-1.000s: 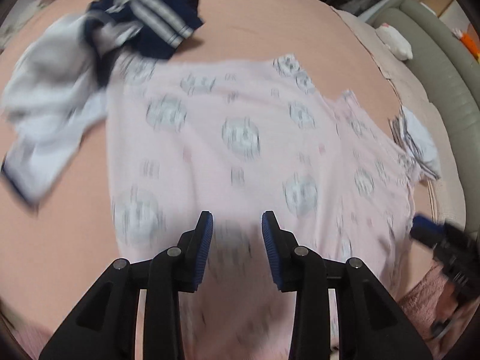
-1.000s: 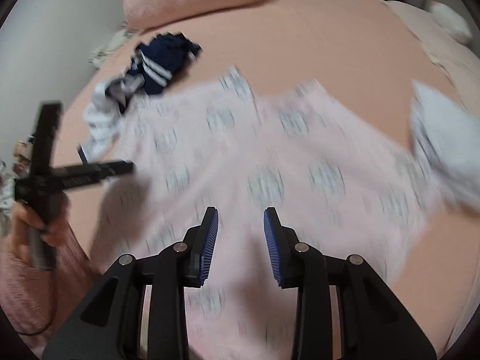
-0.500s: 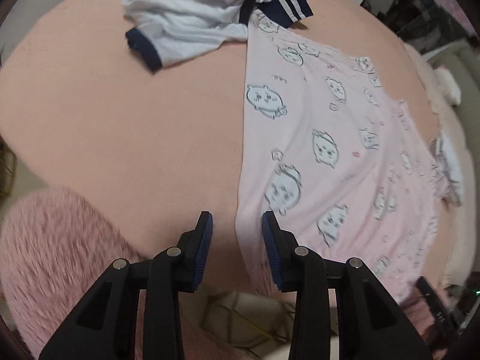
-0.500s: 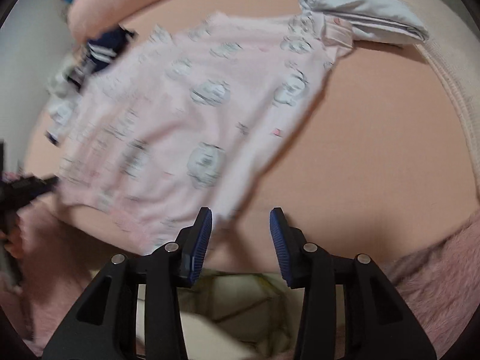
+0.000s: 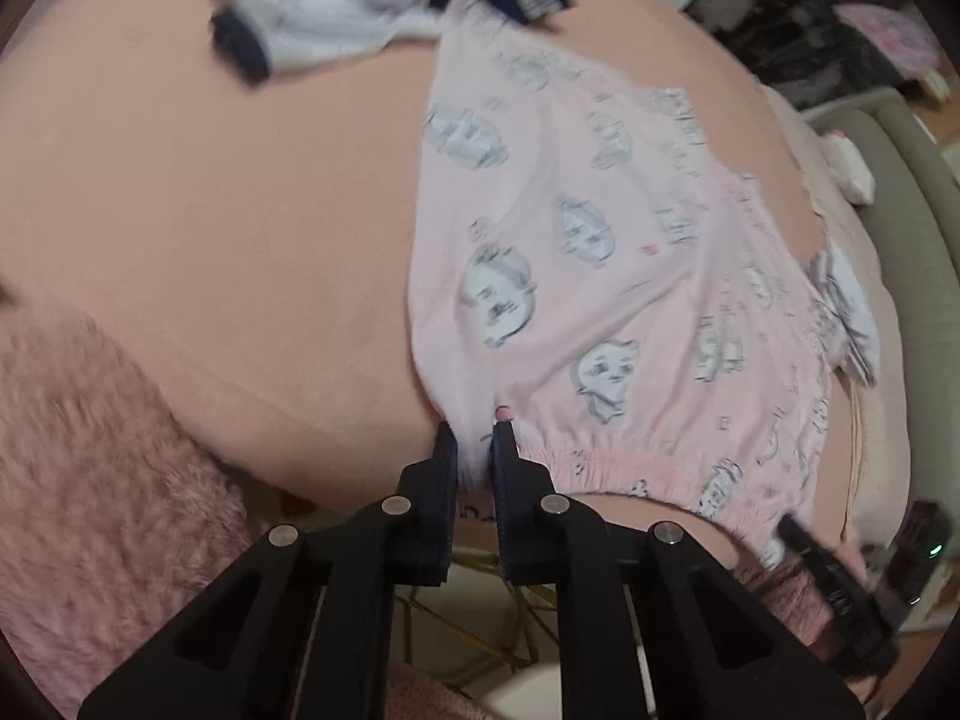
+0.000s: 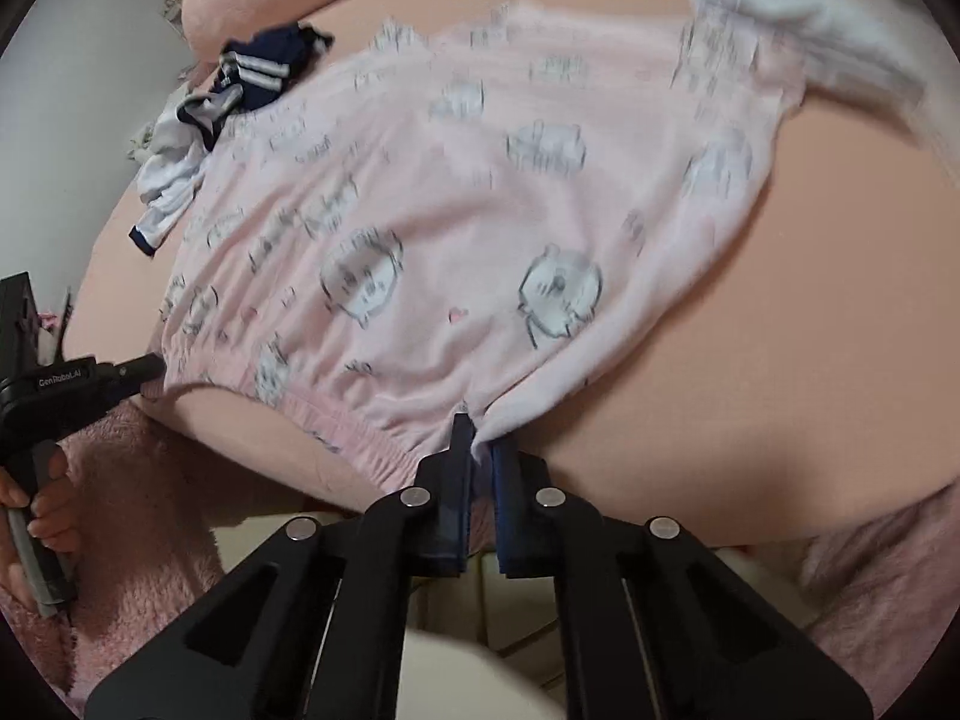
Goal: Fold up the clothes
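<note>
Left wrist view: the left gripper [image 5: 475,441] has its jaws closing, with the elastic waistband corner of the pink printed garment [image 5: 600,276] pinched between the pads at the near edge of the peach bed [image 5: 198,228]. The garment lies flat on the bed, its long axis running from the gathered waistband, nearest the cameras, away toward the far side, where its upper end touches a crumpled white and navy striped garment [image 5: 360,6]. A folded white cloth [image 5: 849,312] sits just beside its right edge.

In the right wrist view the right gripper [image 6: 480,438] is clamped on the opposite waistband corner of the pink printed garment [image 6: 480,198], a fold of fabric showing between its fingers. The left gripper [image 6: 129,375] reaches the waistband's far-left end, held by a hand [image 6: 42,510]. No containers are visible; fluffy pink fabric [image 6: 156,498] fills the lower corners.
</note>
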